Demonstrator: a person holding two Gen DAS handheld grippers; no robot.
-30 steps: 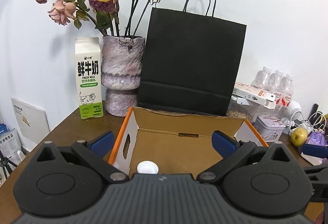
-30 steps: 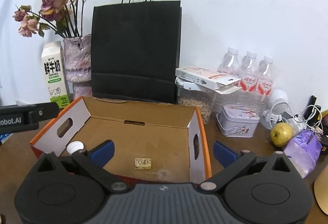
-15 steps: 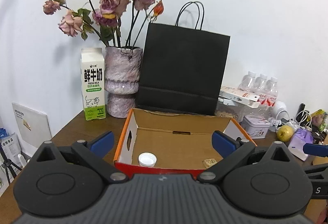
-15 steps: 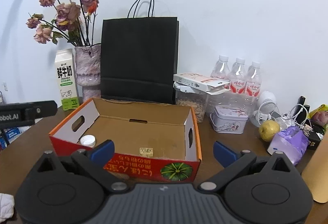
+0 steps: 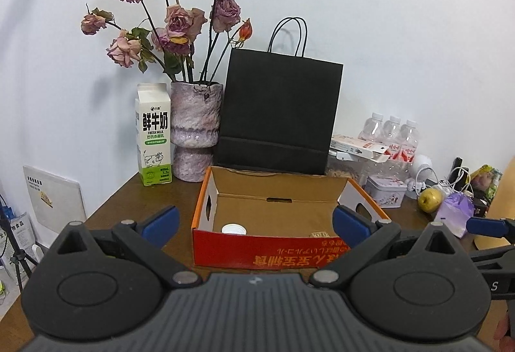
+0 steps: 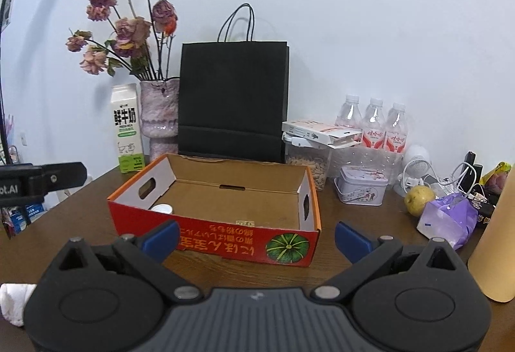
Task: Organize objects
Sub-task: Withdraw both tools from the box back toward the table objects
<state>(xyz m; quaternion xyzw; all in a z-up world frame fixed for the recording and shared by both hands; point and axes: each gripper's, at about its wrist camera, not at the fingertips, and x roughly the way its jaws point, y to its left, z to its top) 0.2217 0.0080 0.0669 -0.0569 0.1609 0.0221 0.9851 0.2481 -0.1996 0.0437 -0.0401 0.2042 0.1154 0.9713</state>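
Cardboard box [image 6: 225, 233] holds a white cap [image 6: 162, 208]; both tongs [image 5: 254, 220] [image 6: 256, 236] gape, empty.

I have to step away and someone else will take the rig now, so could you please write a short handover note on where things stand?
Left gripper: open, empty, held in front of the cardboard box.
Right gripper: open, empty, also in front of the box.
In the box: a white cap at its left end and a small tan packet near the front wall. Otherwise it looks bare.
Still out on the table: the tin, the yellow fruit, the purple bag, the milk carton and a crumpled white tissue at the near left.
Left to do: which items go in is unclear from the views; nothing is gripped.
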